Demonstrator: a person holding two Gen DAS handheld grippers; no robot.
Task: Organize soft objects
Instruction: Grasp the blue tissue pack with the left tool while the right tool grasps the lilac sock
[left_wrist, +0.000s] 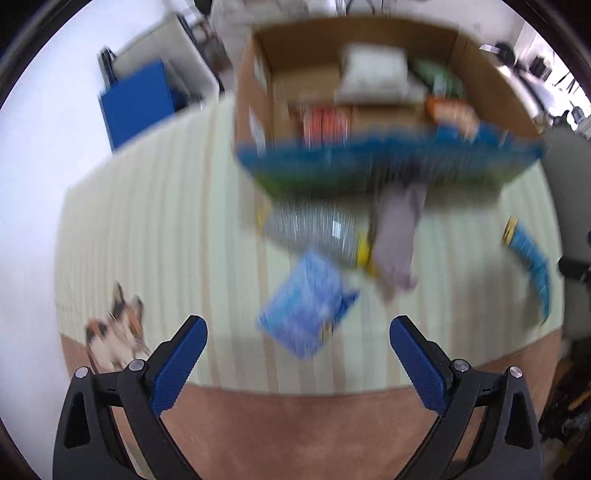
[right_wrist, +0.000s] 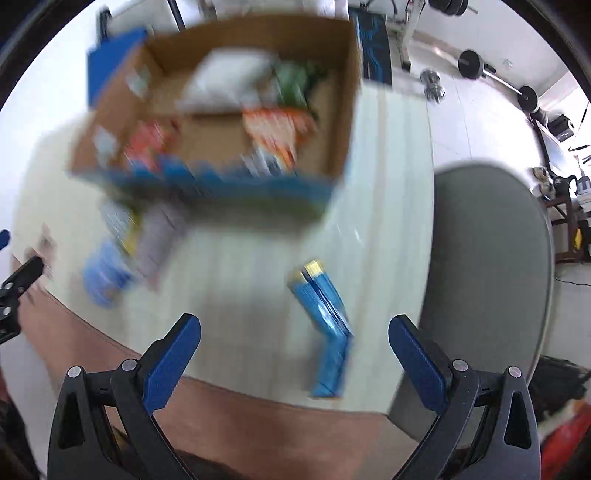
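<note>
Both tongs gape wide, holding nothing: the left gripper (left_wrist: 298, 334) and the right gripper (right_wrist: 294, 330), above the table's (left_wrist: 155, 221) near edge. Beyond lie four loose things, blurred: one blue packet (left_wrist: 306, 302), one clear bottle (left_wrist: 314, 230), one grey cloth (left_wrist: 397, 243), one long blue pack (right_wrist: 325, 328). At the far edge stands one cardboard box (left_wrist: 255, 92) holding several soft packs.

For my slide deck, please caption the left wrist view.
Open left hand-held gripper above a blue packet, cardboard box beyond.
</note>
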